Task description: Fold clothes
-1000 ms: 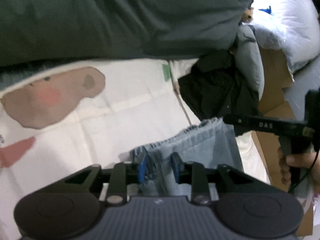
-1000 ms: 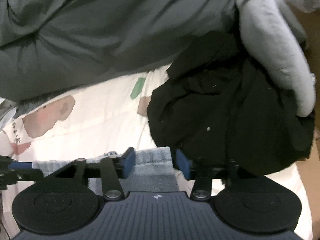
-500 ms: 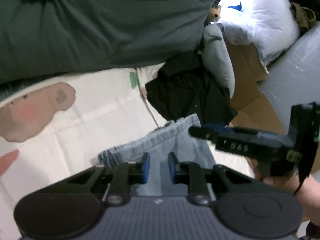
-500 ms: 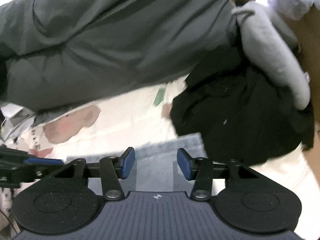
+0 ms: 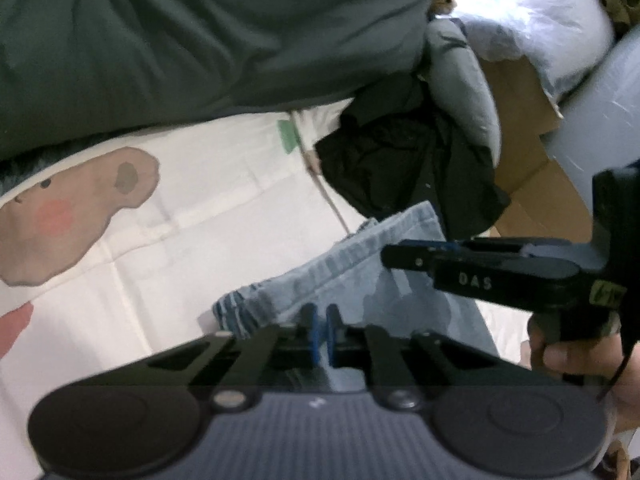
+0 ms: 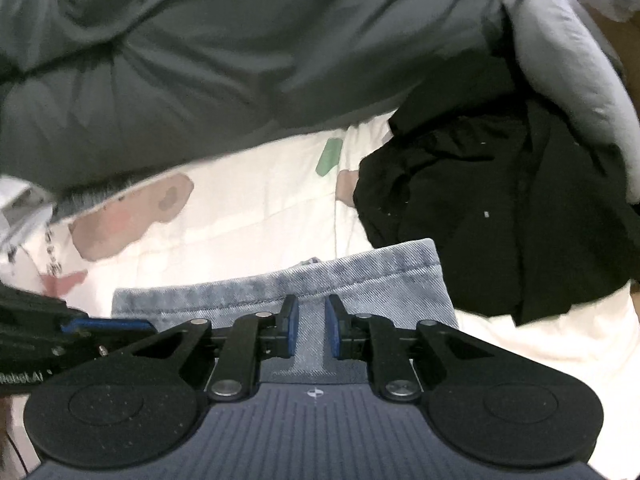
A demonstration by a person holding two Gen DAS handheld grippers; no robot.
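While my left gripper [image 5: 320,330] has just been closing, its blue pads [image 5: 314,332] now stand clenched together over the near part of the jeans [image 5: 360,280]; blur hides whether any denim is pinched between them. My right gripper [image 6: 311,330] has also just been closing: a narrow strip of denim shows between its two pads [image 6: 292,328], yet I cannot tell whether they press on it.

One pair of jeans [image 6: 340,276], pale blue twill with a stitched hem, lies folded flat on the sheet [image 5: 192,216], a cream cotton cloth printed with a brown cartoon face with a pink cheek. Beyond it sit three other soft masses: a dark green quilt [image 5: 200,32], puffy and creased; a crumpled black garment [image 5: 400,160], just beside the far right corner of the jeans; and a smooth grey padded roll [image 5: 464,92] resting against it.

Only the left view shows the right gripper [image 5: 404,256] side-on above the jeans, the hand [image 5: 576,360] holding it, brown cardboard [image 5: 536,184] and a white bag [image 5: 532,24]. Only the right view shows the left gripper [image 6: 100,326] at its left edge.
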